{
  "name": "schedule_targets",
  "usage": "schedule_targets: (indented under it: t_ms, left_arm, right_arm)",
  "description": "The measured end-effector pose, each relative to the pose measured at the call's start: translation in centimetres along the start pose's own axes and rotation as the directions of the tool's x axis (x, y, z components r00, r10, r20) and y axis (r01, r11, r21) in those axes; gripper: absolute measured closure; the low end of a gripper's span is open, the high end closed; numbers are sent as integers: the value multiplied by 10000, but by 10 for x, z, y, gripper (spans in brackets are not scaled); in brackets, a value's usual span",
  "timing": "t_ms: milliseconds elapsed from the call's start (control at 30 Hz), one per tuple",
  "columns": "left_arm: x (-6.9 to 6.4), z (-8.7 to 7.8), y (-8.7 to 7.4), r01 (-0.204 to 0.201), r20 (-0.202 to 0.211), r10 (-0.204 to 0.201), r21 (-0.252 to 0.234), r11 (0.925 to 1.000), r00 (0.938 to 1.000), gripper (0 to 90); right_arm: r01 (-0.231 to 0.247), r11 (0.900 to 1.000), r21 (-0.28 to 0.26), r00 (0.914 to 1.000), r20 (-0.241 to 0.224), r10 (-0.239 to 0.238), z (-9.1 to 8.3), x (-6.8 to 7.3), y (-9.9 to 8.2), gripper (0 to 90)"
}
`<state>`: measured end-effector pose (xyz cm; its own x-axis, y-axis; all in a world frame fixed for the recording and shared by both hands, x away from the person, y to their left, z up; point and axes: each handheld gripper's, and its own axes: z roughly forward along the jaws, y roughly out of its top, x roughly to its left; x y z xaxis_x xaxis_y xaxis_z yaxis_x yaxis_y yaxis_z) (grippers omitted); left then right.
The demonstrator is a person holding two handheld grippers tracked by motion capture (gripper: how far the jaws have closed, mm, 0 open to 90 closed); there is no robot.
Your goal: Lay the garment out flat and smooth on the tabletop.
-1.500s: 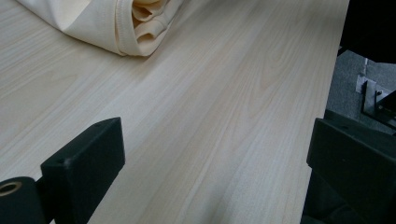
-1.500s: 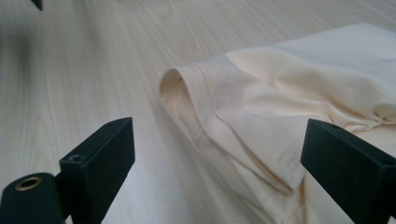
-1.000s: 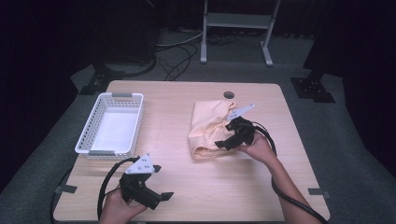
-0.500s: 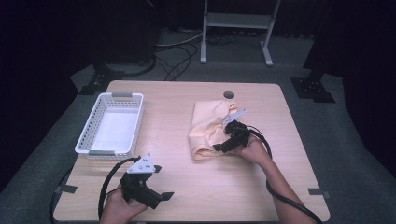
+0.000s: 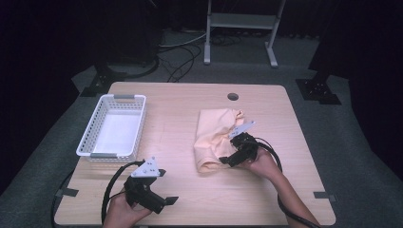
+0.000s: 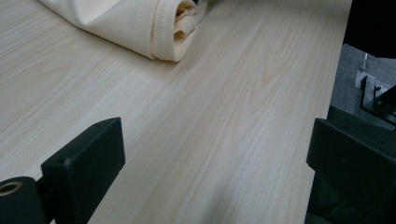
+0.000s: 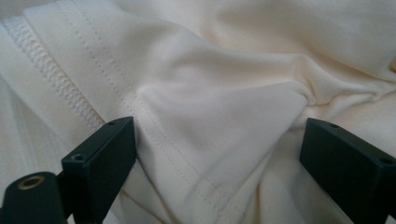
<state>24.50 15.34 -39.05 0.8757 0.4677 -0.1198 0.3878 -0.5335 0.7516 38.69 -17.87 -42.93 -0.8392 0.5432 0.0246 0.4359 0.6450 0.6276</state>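
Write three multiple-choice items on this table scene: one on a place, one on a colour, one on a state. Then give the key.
1. Where does the basket stand on the table?
A. On its left side
B. On its right side
C. On top of the cloth

2. What colour is the cloth?
A. Dark blue
B. Pale cream
C. Red

3. How do the right tongs stand?
A. Shut on the basket rim
B. Open, jaws spread at a fold of the cloth
C. Lying inside the basket

Key:
1 A: in the high view the white basket sits left of the cloth.
2 B: the cloth shows cream in the right gripper view.
3 B: that view shows both jaws wide apart with a raised fold between them. The left tongs are open too, over bare wood.
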Motion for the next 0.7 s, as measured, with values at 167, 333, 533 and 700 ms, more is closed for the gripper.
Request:
schedule_targets:
  t_ms: [167, 333, 533, 700]
  left_arm:
    - [0, 2, 0, 24, 6, -24, 59, 10000, 10000, 40]
    - [-2, 3, 1, 11, 31, -12, 87, 10000, 10000, 40]
    - [-5, 4, 3, -105, 34, 105, 118, 9999, 9999, 40]
    - [-7, 3, 4, -163, 27, 163, 104, 9998, 9999, 41]
  right_arm:
    - [57, 9999, -100, 10000, 2, -57, -6, 14, -10, 103]
    - [123, 9998, -183, 9999, -49, -123, -13, 29, -20, 103]
    - [164, 9996, -226, 9998, -63, -165, -20, 50, -31, 103]
    - [182, 9996, -236, 9998, -77, -183, -26, 68, -39, 103]
